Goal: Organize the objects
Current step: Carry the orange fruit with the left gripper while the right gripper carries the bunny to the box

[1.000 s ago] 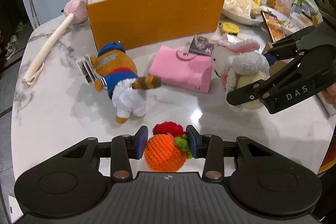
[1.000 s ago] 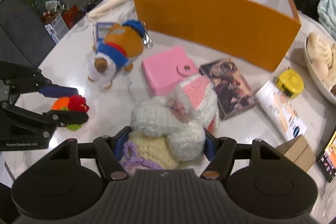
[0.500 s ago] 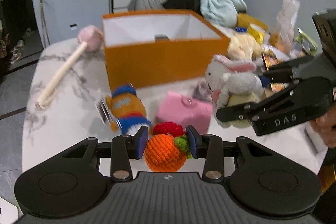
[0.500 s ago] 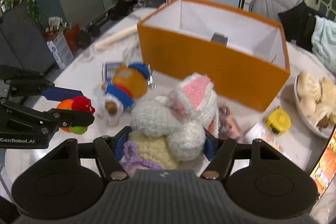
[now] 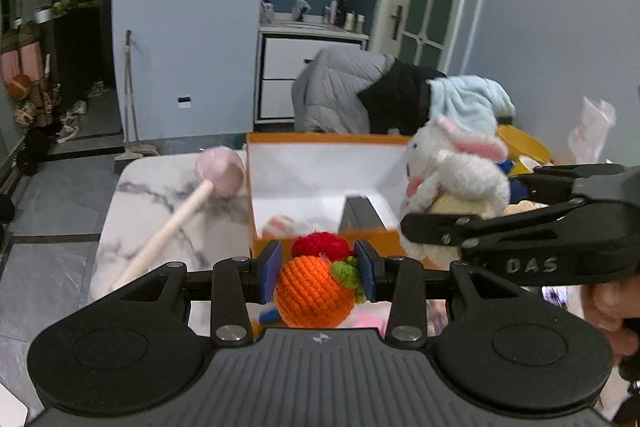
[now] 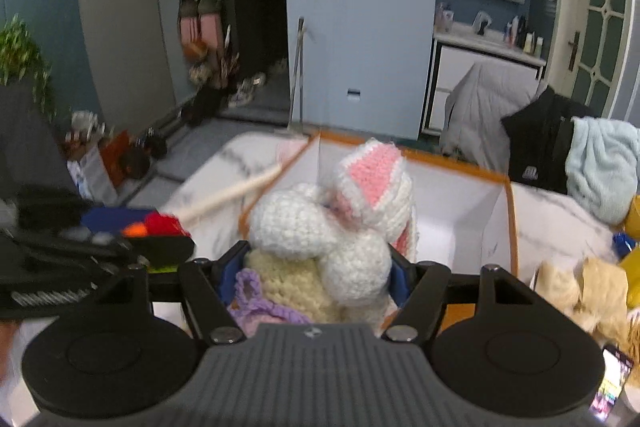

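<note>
Clamping a crocheted orange toy (image 5: 314,291) between its pads, the left gripper (image 5: 316,269) hangs near the orange box (image 5: 320,163). Right of it, the right gripper (image 6: 314,273) grips a crocheted white bunny (image 6: 340,219) at the box's near right edge, above the marble tabletop (image 5: 160,195).

Left gripper (image 5: 316,271) points forward and somewhat downward, blue pads (image 5: 269,271) clamped on both sides of an orange ball (image 5: 314,291). Right gripper (image 6: 316,273) sits at a similar downward pitch, jaws spread wider and pressed against a rabbit (image 6: 340,223) held between them. In the left wrist view the right gripper lies to the right, side-on, with part of the hand (image 5: 610,303) gripping it visible at the frame edge.
</note>
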Demonstrator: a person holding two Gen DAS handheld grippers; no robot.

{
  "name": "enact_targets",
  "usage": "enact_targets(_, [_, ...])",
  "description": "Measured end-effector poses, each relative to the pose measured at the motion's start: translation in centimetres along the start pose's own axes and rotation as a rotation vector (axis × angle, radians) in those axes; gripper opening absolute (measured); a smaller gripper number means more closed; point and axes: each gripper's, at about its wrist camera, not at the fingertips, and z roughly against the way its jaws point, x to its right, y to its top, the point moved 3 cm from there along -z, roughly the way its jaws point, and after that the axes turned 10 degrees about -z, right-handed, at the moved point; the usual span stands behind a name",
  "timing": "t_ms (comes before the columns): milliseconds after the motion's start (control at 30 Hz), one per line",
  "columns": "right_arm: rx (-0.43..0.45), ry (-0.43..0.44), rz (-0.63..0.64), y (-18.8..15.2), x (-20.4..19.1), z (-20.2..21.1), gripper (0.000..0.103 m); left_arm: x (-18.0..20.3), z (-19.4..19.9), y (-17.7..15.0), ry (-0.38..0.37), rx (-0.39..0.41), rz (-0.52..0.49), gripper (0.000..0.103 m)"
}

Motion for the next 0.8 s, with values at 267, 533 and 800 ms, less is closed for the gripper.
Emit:
enact_targets(267, [0.112,-0.009,-0.079,5.3,0.6,-1.1,0.07,-1.2,-2.0,3.1,0.067,0.027,0.019,0.046])
enact_targets(533, [0.144,-0.027,-0.117,7.0,2.9,-3.6,0.07,-0.3,-4.4,4.5,0.1,0.016,0.001,0.046])
enact_targets(800, [0.08,-0.075,-0.152,5.6,7.2,-8.1,0.07,0.4,-7.9,4.3,0.108,-0.031,-0.006,0.046])
